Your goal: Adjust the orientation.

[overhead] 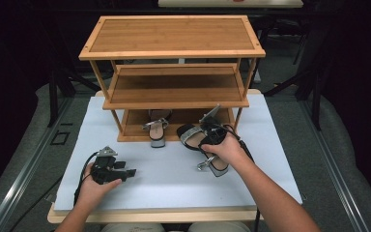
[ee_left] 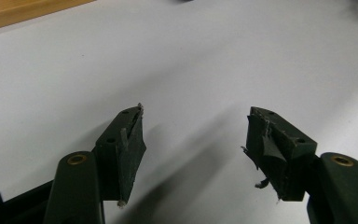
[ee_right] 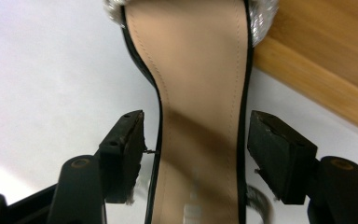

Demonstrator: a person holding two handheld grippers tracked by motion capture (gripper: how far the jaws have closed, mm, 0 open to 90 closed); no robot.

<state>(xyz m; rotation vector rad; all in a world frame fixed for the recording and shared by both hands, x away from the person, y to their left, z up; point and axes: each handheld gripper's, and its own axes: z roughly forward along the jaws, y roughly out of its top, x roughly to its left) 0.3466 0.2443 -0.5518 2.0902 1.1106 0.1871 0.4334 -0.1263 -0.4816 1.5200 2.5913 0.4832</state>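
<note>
Sandal: a black high-heeled sandal [overhead: 200, 145] with a glittery strap and tan insole lies on the white counter [overhead: 174, 179], toe toward the wooden rack [overhead: 174, 72], heel toward the person; from the counter's middle it sits at about 2 o'clock.
Right gripper: the right gripper [ee_right: 196, 154] hangs over the sandal's narrow waist, one finger on each side of it; in the right gripper view a slim gap shows between each pad and the sole's edge (so the fingers stand open around the shoe, not pressing it).
Left gripper: the left gripper [ee_left: 193, 154] rests low on the counter at about 8 o'clock from its middle, well apart from the sandal; its fingers are spread wide with bare white counter between them.
Second sandal: a matching sandal [overhead: 157, 128] stands half under the rack's bottom shelf, at 12 o'clock from the counter's middle, near the first.
</note>
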